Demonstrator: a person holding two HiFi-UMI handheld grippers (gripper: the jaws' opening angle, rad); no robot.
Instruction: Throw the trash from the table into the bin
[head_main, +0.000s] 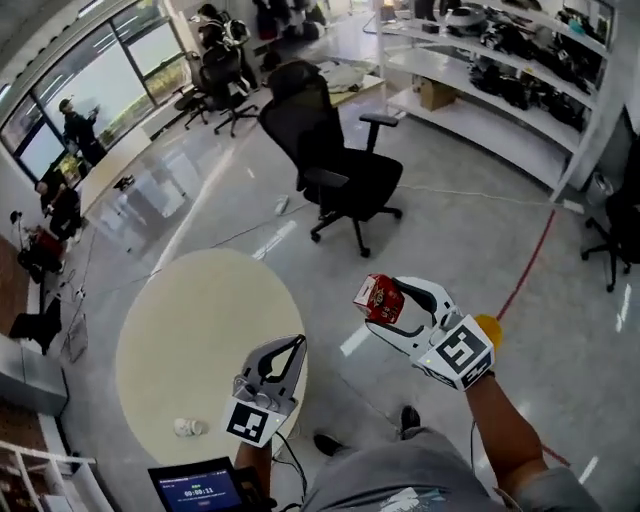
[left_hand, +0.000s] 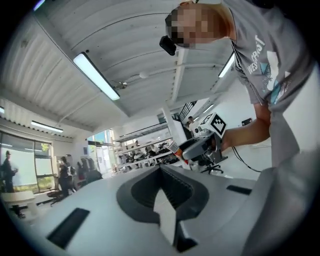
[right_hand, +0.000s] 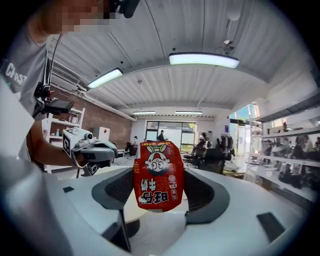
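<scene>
Inside the right hand-held gripper (right_hand: 159, 189) a red packet (right_hand: 158, 172) is clamped.

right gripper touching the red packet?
Touching. The right gripper view shows the right gripper clamped on the red packet, a jaw against each side.

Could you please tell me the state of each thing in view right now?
left gripper: jaws shut, empty
right gripper: jaws shut on red snack packet
red snack packet: held in the air
white scrap: lying on round table
tablet screen: lit
</scene>
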